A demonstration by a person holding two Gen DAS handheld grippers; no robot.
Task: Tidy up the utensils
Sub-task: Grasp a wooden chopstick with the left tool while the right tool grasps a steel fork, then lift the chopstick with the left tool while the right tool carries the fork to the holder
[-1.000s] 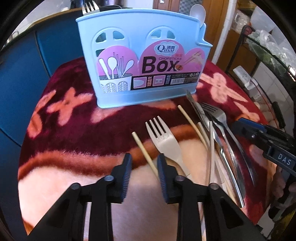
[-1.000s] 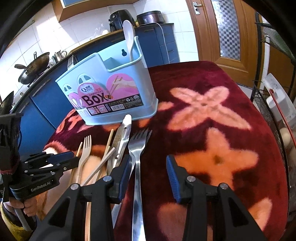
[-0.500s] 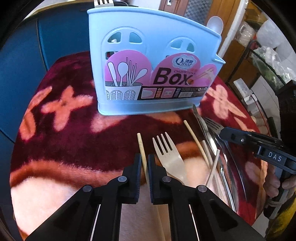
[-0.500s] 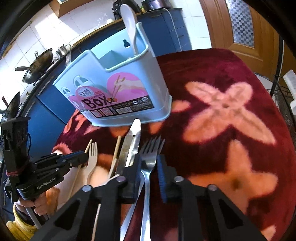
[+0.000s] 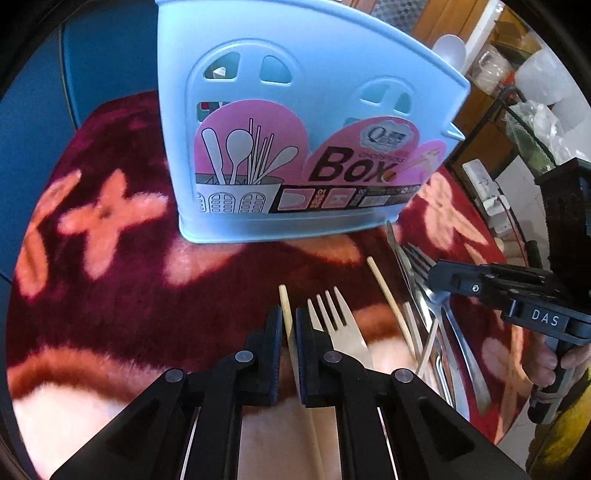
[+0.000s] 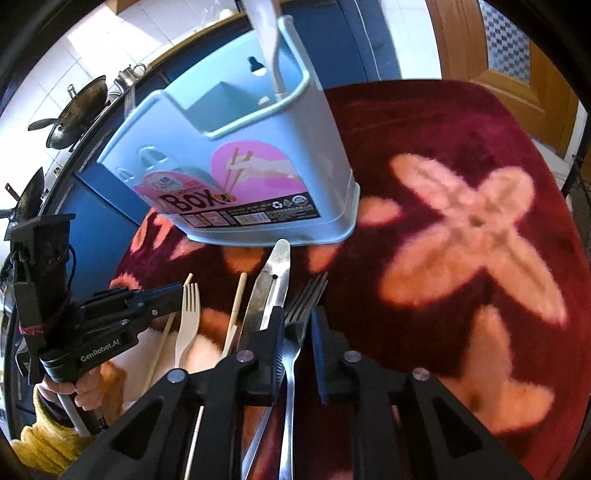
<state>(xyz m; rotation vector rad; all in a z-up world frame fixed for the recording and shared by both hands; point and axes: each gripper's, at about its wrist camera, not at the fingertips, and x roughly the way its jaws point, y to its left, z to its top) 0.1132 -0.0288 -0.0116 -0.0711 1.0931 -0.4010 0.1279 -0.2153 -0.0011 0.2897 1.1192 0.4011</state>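
A light blue "Box" utensil holder (image 5: 295, 110) stands on the red cloth, with a white spoon (image 6: 266, 33) in its end slot. My left gripper (image 5: 289, 325) is shut on a pale chopstick (image 5: 283, 299), with a beige fork (image 5: 340, 325) lying just to its right. A second chopstick (image 5: 388, 295) lies farther right. In the right wrist view, my right gripper (image 6: 298, 325) is shut on the neck of a metal fork (image 6: 306, 295), whose tines point toward the holder (image 6: 258, 147). A metal knife (image 6: 273, 273) lies beside it on the left. The left gripper (image 6: 173, 291) shows at the far left.
A dark red plush cloth (image 6: 461, 229) with pink cross shapes covers the table. Blue cabinets (image 5: 33, 110) stand behind, with woks (image 6: 77, 107) on a counter. A wooden door (image 6: 498, 55) and a wire rack (image 5: 532, 122) with bags are off to the right.
Both grippers went from open to shut, the left on the chopstick and the right on the metal fork. Both have moved closer to the blue holder.
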